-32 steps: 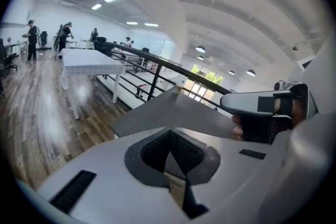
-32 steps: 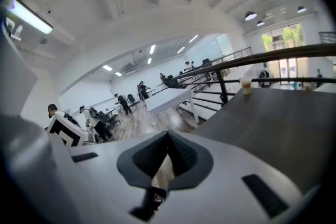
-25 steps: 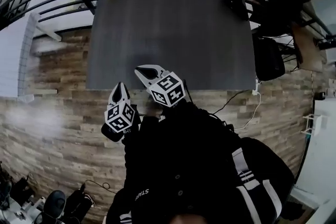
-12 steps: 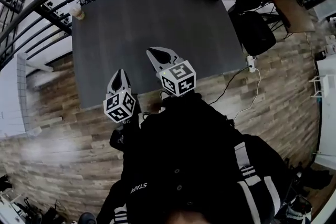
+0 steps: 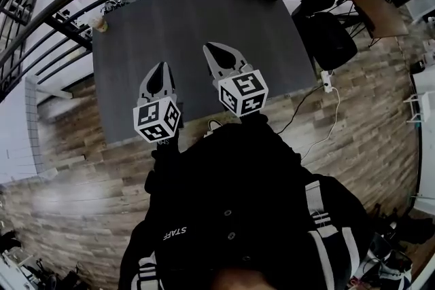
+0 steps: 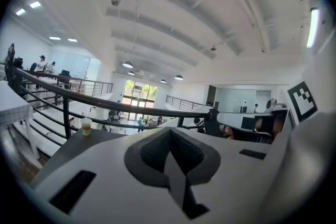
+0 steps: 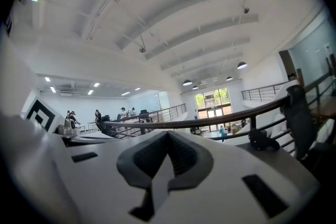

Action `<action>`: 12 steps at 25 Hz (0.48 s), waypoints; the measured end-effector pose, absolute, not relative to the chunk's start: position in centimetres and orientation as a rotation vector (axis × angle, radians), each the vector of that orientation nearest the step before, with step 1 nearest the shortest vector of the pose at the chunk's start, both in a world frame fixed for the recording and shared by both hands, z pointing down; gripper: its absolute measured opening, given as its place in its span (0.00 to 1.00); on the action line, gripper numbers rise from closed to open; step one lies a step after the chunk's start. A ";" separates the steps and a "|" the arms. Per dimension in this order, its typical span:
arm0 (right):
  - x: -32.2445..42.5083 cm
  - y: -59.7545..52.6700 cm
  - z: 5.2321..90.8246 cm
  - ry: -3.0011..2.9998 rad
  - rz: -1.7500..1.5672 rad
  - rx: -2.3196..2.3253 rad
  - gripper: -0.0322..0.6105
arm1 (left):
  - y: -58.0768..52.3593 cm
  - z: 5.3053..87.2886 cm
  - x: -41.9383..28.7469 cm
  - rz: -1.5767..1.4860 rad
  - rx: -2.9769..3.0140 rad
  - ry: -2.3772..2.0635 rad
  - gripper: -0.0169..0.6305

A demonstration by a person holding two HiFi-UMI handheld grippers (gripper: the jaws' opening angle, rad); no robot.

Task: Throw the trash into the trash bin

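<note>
The left gripper (image 5: 158,68) and right gripper (image 5: 213,49), both closed and empty, are swinging up and out over the dark grey rectangular table (image 5: 204,13), seemingly making for the small pale lidded cup (image 5: 100,24) far ahead-left.

I'm on the upper level of a large open office: a black railing (image 7: 219,121), a dark table (image 5: 190,24), glass entrance doors (image 7: 211,98) below, and ceiling lamps (image 7: 187,82) in rows.
</note>
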State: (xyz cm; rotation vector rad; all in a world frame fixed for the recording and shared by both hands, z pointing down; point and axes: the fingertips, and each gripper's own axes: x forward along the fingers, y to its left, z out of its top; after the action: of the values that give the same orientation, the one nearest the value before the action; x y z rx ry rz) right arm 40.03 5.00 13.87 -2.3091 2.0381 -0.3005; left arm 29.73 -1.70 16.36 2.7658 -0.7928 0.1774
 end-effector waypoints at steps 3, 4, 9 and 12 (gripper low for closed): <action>40.7 4.9 12.8 2.019 -0.257 -2.319 0.07 | -1.9 14.7 31.0 0.146 2.806 -0.775 0.03; 40.8 4.8 12.5 2.014 -0.244 -2.323 0.07 | -1.9 14.2 31.3 0.137 2.817 -0.773 0.03; 41.2 4.9 11.8 1.994 -0.208 -2.331 0.07 | -1.6 13.1 32.2 0.112 2.849 -0.766 0.03; 41.2 4.8 11.7 1.991 -0.193 -2.335 0.07 | -1.6 13.0 32.3 0.116 2.855 -0.761 0.03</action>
State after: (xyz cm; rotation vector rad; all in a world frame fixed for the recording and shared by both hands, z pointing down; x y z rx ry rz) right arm 41.22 4.81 11.69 -2.3353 1.9913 -0.1931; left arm 32.31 -1.62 13.00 2.8555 -0.7607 0.1159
